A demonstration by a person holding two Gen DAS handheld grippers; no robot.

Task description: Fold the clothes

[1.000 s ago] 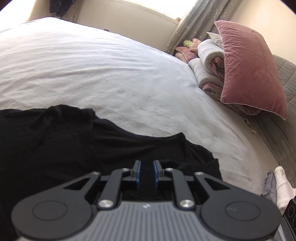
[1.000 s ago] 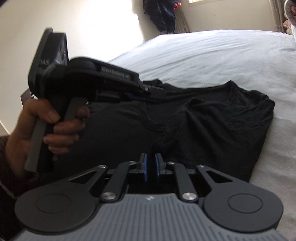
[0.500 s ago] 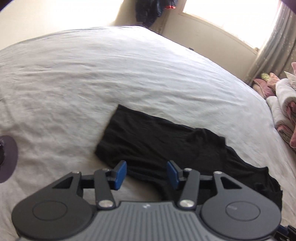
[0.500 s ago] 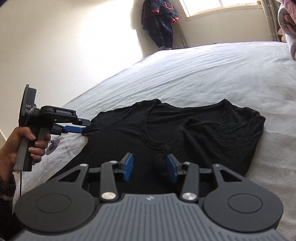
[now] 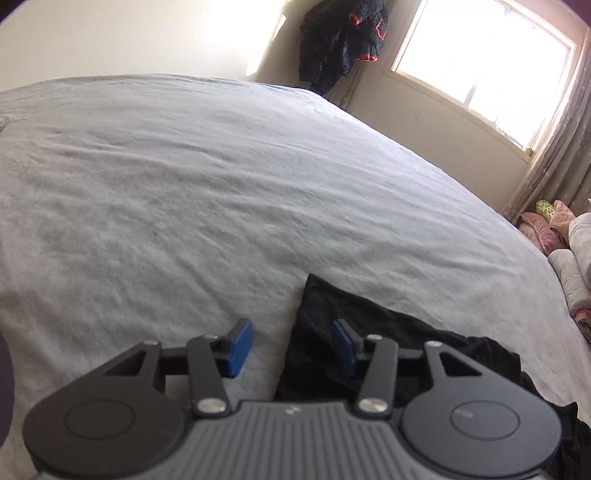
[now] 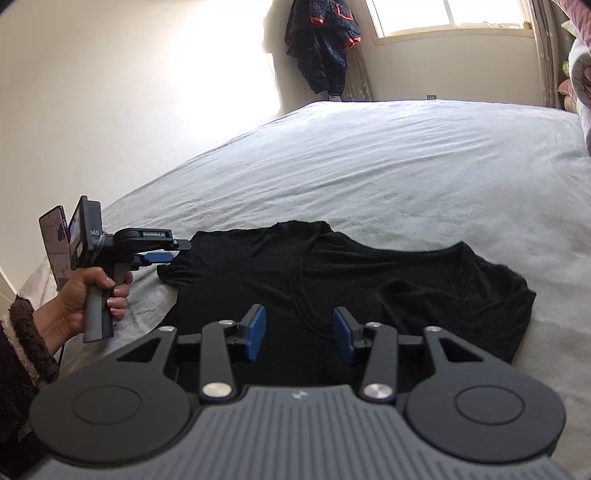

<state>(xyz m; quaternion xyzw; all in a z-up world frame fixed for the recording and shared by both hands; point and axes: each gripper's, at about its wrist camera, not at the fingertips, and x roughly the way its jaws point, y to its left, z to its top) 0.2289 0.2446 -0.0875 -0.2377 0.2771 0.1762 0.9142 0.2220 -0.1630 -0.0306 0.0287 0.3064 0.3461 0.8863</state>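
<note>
Early stage: black shirt (image 6: pixel 332 288) spread lower centre, unfolded. Left gripper (image 5: pixel 291 345) closing, right gripper (image 6: pixel 299 332) half open, both empty.

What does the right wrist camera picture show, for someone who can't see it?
A black T-shirt lies spread on a bed with a pale sheet. The right gripper hovers open above it, nothing between its blue pads. At the left, a person's hand holds the left gripper at the shirt's sleeve.

The shirt (image 6: pixel 369 291) lies on the bed (image 6: pixel 388 162), with the jacket (image 6: pixel 321 44) hanging behind by the window (image 6: pixel 447 16).
</note>
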